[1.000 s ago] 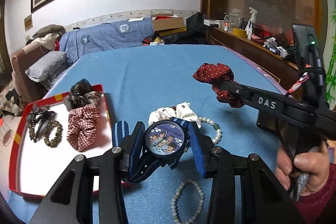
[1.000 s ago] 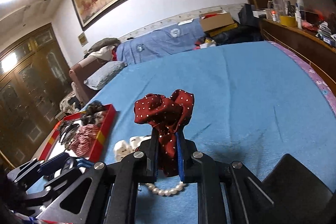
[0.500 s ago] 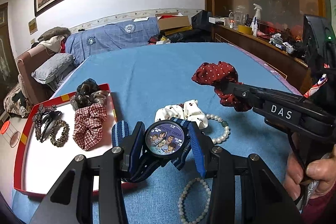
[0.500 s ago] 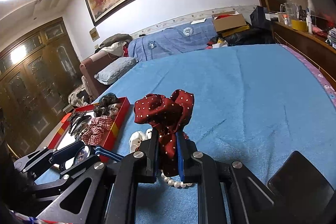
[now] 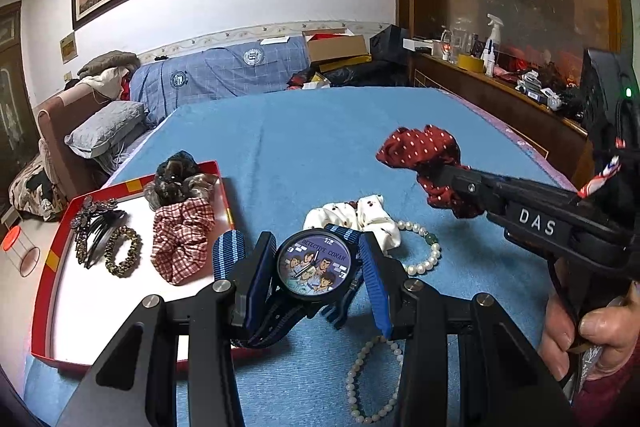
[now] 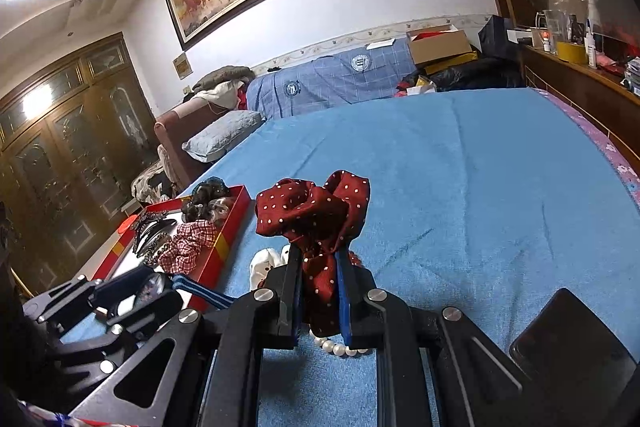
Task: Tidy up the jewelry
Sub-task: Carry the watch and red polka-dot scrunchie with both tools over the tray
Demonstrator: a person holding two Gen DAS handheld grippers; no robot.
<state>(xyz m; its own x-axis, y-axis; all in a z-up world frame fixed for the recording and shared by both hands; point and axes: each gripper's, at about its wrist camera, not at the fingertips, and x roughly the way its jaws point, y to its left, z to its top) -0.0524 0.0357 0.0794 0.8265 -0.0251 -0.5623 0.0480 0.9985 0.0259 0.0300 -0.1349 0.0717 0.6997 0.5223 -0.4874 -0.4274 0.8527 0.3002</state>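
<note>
Left tongs [image 5: 316, 267] clamped on a watch [image 5: 313, 268] reading "DETECTIVE CONAN", just right of the red tray [image 5: 40, 307], right tongs [image 6: 319, 277] marked "DAS" pinching a red dotted scrunchie [image 6: 316, 211], farther right over the blue bed [image 5: 312, 139]

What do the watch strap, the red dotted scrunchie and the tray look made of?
Watch strap: woven nylon-type webbing, matte, striped blue; ribbed weave shows.
Red dotted scrunchie: thin woven fabric, slight sheen, gathers in soft folds.
Tray: probably printed cardboard, a box lid; thin red walls, white floor.
</note>
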